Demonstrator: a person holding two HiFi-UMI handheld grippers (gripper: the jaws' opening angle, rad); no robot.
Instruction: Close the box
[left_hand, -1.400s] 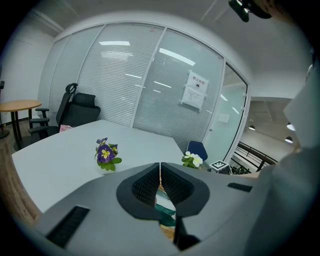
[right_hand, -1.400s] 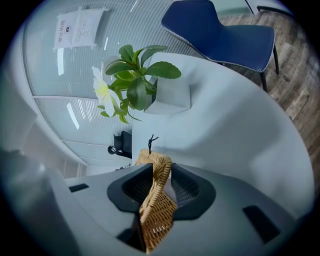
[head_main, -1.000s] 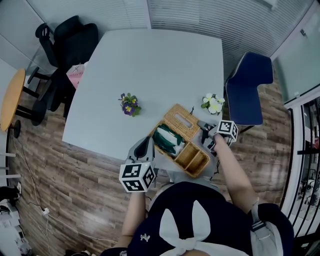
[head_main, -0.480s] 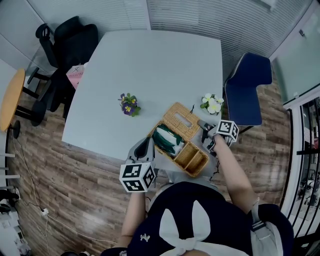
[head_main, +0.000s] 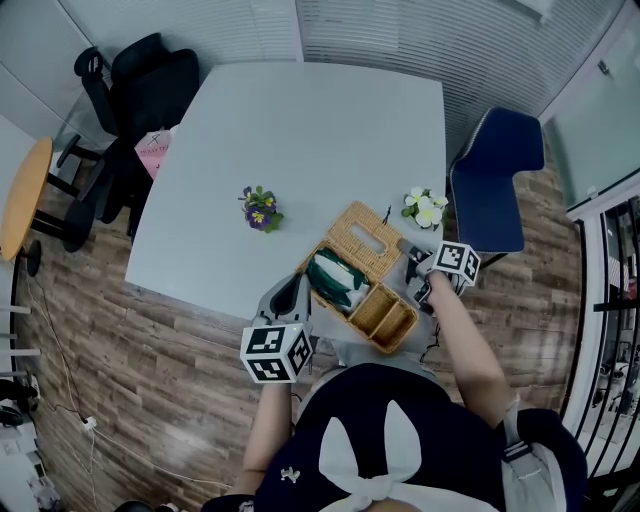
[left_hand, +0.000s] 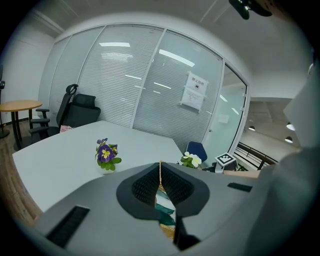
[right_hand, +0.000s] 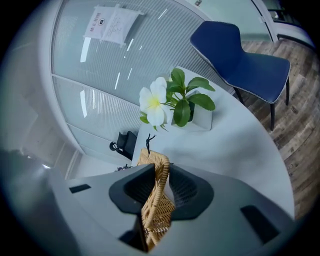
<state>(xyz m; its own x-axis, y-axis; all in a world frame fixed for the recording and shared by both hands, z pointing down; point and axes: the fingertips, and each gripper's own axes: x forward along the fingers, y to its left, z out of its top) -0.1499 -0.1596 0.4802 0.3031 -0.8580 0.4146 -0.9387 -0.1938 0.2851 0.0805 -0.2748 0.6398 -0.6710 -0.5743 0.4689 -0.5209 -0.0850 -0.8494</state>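
At the near edge of the counter, right in front of you, sits the wicker box, its lid tipped up on the far side. The compartment nearer your left hand holds something green (cloth or a packet, hard to say which).

Your left gripper is at the box's left side. Its fingers pinch the thin wicker rim of the box wall.

Your right gripper is at the lid's right edge. Its fingers have just been closing further, and they clamp the woven lid panel, which stands edge-on between them. A small black loop sticks up from the lid's top corner.

Just beyond the lid a potted white flower stands on the counter, with a blue chair past the counter's edge. A purple flower pot sits to the left of the box, apart from it.
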